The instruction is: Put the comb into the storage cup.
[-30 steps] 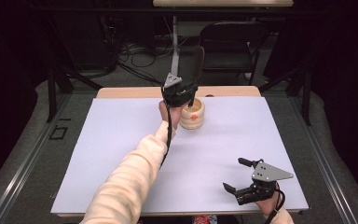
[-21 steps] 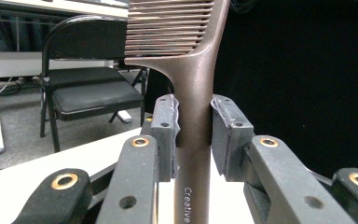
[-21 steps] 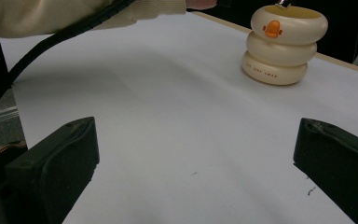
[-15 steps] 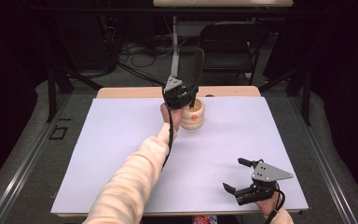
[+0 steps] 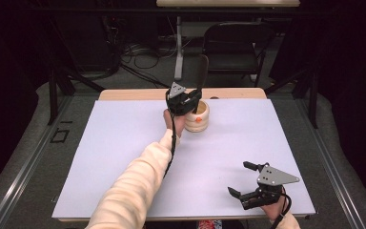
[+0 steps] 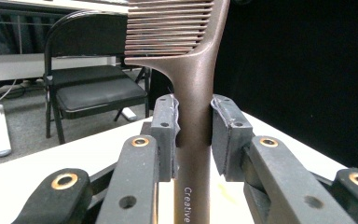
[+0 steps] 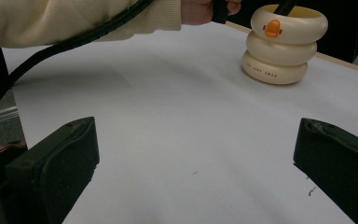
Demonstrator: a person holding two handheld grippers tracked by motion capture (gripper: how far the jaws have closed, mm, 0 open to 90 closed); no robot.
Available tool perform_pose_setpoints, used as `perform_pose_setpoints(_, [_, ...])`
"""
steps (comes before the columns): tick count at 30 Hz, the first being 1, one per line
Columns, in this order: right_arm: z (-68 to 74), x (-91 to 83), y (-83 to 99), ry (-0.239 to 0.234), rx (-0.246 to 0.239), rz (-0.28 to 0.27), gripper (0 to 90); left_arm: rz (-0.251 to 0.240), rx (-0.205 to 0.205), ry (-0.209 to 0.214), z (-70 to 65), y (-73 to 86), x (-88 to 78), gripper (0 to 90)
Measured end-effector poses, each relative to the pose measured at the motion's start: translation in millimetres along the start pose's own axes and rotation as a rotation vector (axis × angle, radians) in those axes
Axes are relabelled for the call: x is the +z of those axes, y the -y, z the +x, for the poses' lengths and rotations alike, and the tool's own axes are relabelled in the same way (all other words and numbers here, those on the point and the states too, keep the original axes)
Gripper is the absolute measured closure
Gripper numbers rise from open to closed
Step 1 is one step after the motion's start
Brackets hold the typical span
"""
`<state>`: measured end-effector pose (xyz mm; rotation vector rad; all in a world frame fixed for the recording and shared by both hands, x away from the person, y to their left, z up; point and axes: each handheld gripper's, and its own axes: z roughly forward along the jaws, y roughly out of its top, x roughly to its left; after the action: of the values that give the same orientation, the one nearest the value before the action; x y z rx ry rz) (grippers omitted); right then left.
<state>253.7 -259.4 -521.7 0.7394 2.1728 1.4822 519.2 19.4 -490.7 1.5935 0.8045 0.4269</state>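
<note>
A brown comb (image 6: 193, 88) stands upright, teeth at the top, with my left gripper (image 6: 193, 128) shut on its handle. In the high view the left gripper (image 5: 189, 100) is at the far middle of the table, right over a cream ringed holder (image 5: 198, 119) with an orange duck beak. The comb (image 5: 203, 71) rises above it. In the right gripper view the comb's dark lower end dips into the mouth of the holder (image 7: 283, 44). My right gripper (image 5: 238, 178) rests low at the near right of the white sheet, open, with nothing between its jaws (image 7: 196, 149).
A white sheet (image 5: 124, 157) covers most of the wooden table. A black folding chair (image 5: 238, 43) stands just beyond the far edge, with cables on the floor behind. The left forearm in a cream sleeve (image 5: 133, 186) crosses the middle of the sheet.
My left gripper with the comb has edged slightly lower and to the right at the holder. The right gripper has kept still.
</note>
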Motion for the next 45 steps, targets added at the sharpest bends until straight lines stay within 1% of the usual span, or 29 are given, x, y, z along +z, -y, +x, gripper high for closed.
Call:
perform_pose_setpoints(2, [-0.1,-0.2,0.0,0.0,-0.001,0.0,0.0,0.008,0.01,-0.005,0.0,2.6,0.1,72.7])
perform_pose_setpoints(5, [-0.2,0.0,0.1,0.0,0.0,0.0,0.0,0.013,0.005,-0.006,0.8,5.6,0.7,72.7])
perform_pose_setpoints(12, [-0.1,-0.2,0.1,-0.001,0.001,0.001,0.0,0.033,0.026,-0.002,-0.5,11.7,1.4,72.7])
perform_pose_setpoints(15, [0.0,0.0,0.0,0.0,0.001,0.002,0.0,0.042,0.025,-0.002,0.1,14.6,1.5,72.7])
perform_pose_setpoints(21, [0.0,0.1,0.0,0.001,0.001,0.002,0.0,0.061,0.052,0.002,-0.4,15.8,1.0,72.7])
perform_pose_setpoints(25, [0.0,0.0,0.0,0.001,0.002,0.003,0.0,0.065,0.055,0.001,-1.1,17.0,1.4,72.6])
perform_pose_setpoints(30, [0.0,0.0,0.0,0.002,0.002,0.003,0.0,0.081,0.072,0.004,-2.5,17.5,2.1,72.6])
perform_pose_setpoints(31, [-0.1,0.0,0.0,0.002,0.001,0.003,0.0,0.081,0.073,-0.01,-3.5,17.8,2.5,72.6])
perform_pose_setpoints(32, [0.0,0.0,0.0,0.002,0.001,0.004,0.0,0.085,0.072,0.003,-3.3,17.9,2.7,72.6])
perform_pose_setpoints(35, [0.0,-0.1,0.0,0.001,0.001,0.003,0.0,0.099,0.087,0.005,-3.8,18.5,2.9,72.6])
perform_pose_setpoints(41, [0.0,0.2,0.0,0.002,0.0,0.005,0.0,0.115,0.084,0.001,-2.8,20.0,2.8,72.6])
perform_pose_setpoints(45, [-0.2,0.5,0.1,0.002,0.001,0.008,0.0,0.129,0.093,0.003,-2.7,19.9,3.4,72.5])
